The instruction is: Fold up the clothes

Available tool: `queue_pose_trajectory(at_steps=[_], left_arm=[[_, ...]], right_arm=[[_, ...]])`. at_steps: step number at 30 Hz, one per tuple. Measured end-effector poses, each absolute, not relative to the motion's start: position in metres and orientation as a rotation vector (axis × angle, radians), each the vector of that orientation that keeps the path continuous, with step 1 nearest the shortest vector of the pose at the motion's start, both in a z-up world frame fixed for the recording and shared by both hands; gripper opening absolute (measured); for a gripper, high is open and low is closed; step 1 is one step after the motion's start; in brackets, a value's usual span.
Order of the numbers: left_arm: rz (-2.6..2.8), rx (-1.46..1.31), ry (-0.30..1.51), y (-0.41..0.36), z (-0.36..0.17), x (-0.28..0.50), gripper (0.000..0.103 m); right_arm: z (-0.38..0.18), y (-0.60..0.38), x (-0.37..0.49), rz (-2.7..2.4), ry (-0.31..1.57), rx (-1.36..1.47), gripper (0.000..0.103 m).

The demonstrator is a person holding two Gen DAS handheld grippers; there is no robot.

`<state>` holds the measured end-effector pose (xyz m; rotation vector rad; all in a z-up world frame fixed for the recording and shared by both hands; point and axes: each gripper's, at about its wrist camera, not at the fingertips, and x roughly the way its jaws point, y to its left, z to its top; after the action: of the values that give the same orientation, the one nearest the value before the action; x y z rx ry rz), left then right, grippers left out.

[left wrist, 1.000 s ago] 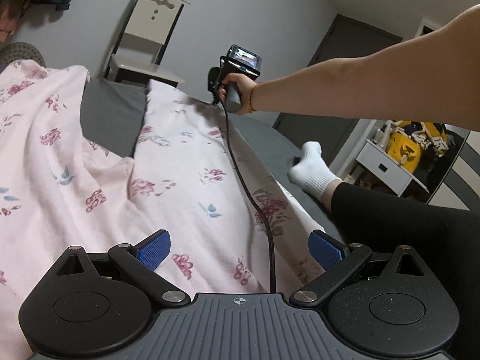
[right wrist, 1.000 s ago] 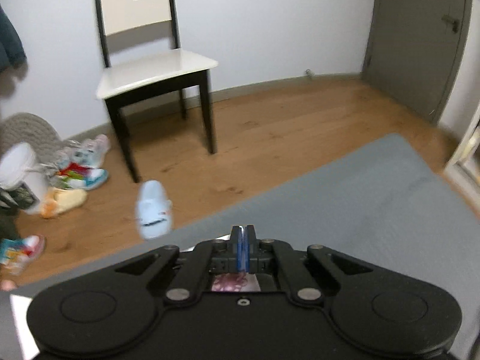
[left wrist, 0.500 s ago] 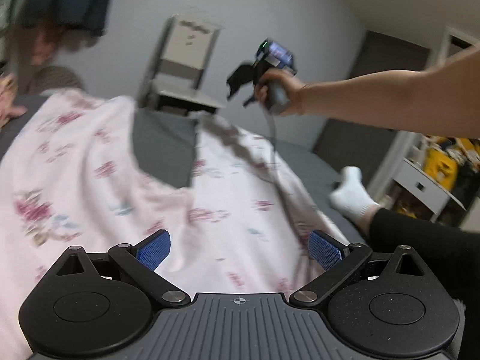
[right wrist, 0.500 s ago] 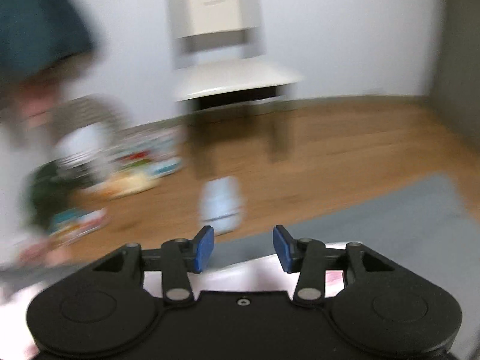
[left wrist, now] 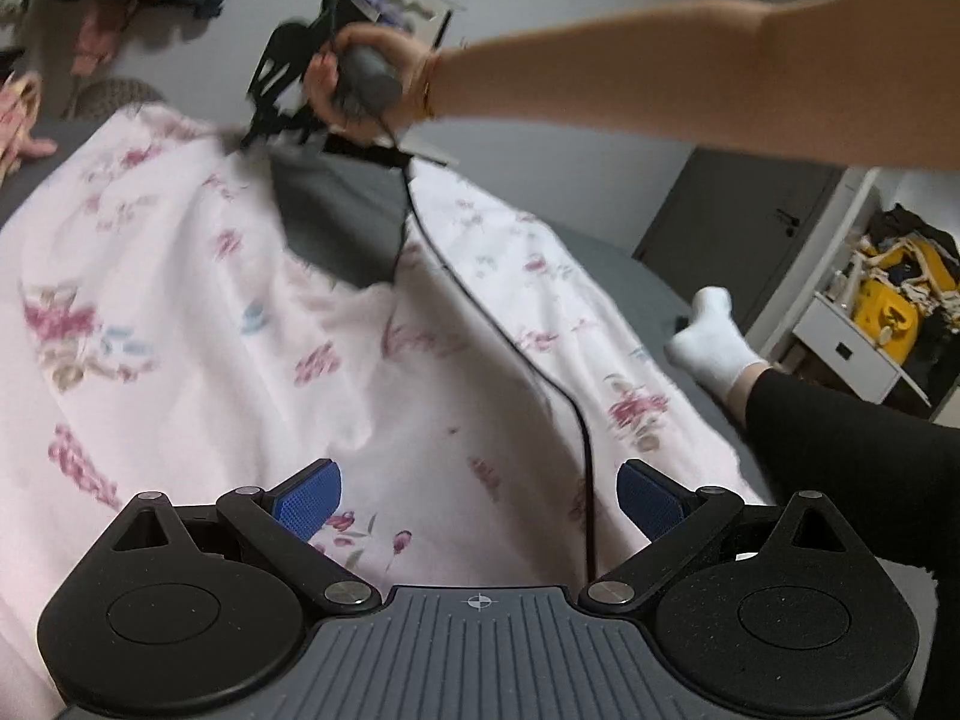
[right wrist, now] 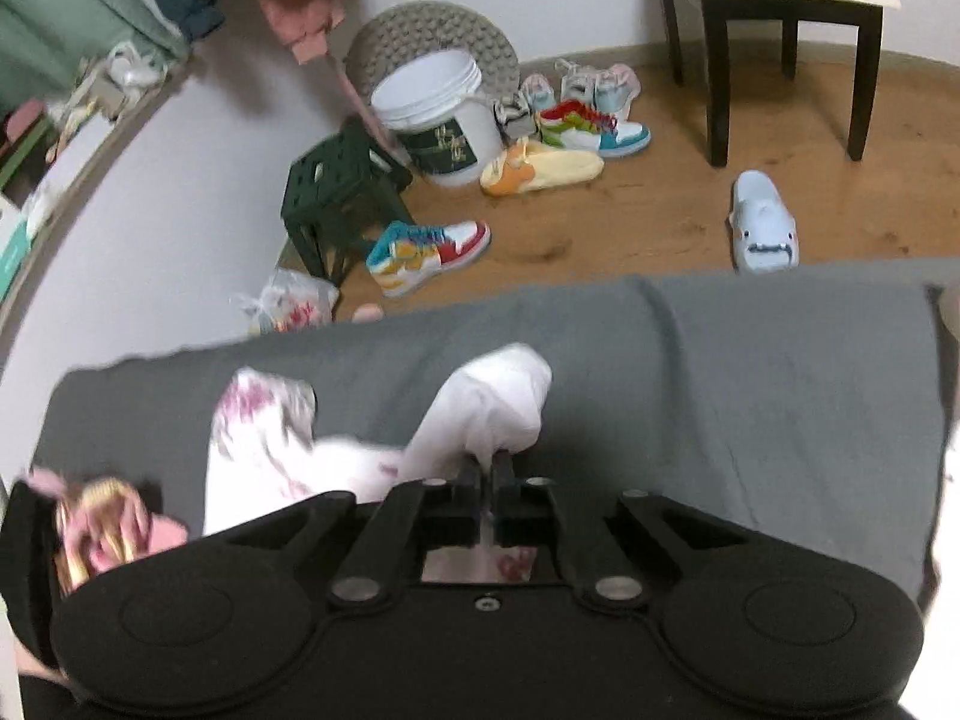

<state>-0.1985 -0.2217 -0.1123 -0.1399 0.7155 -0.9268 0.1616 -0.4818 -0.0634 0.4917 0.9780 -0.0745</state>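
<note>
Your right gripper [right wrist: 486, 474] pinches the soft, light floral garment [left wrist: 198, 324] at its hem near the bed's [right wrist: 750, 372] far edge, your left gripper [left wrist: 474, 495] spread empty: grip hems and corners.

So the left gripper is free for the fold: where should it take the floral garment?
Probably the near hem of the garment, just ahead of the open left gripper. The cloth lies flat on the bed there, so come in low from the near side, one finger sliding under the edge.

Pale walls, a wooden floor [right wrist: 660, 222], a dark-legged chair [right wrist: 774, 6], a grey door [left wrist: 738, 210].
</note>
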Motion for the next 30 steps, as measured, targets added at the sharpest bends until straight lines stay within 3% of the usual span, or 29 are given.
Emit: queue_pose_trajectory(at_steps=[4,9,12,14,16,24,30], left_arm=[[-0.919,-0.113,0.688,-0.222,-0.116,-0.204,0.099],[-0.915,-0.067,0.66,-0.228,-0.116,-0.211,0.099],[-0.919,-0.07,0.654,-0.227,-0.113,-0.21,0.099],[-0.918,-0.098,0.637,-0.223,-0.107,-0.21,0.099],[-0.914,-0.127,0.599,-0.218,-0.097,-0.21,0.099],[-0.735,-0.089,0.457,-0.173,-0.046,-0.197,0.099],[-0.525,-0.081,0.554,-0.128,-0.05,-0.169,0.099]], right_arm=[[-0.018,-0.484,0.156,-0.003,0.753,0.497,0.004],[-0.037,-0.492,0.174,-0.134,0.883,0.464,0.005],[-0.063,-0.496,0.183,-0.207,1.016,0.445,0.029],[-0.055,-0.498,0.171,-0.215,0.965,0.449,0.051],[-0.038,-0.498,0.156,-0.212,0.904,0.401,0.061],[0.026,-0.458,0.06,0.011,0.906,0.279,0.062],[0.042,-0.375,0.045,0.062,0.898,0.204,0.055]])
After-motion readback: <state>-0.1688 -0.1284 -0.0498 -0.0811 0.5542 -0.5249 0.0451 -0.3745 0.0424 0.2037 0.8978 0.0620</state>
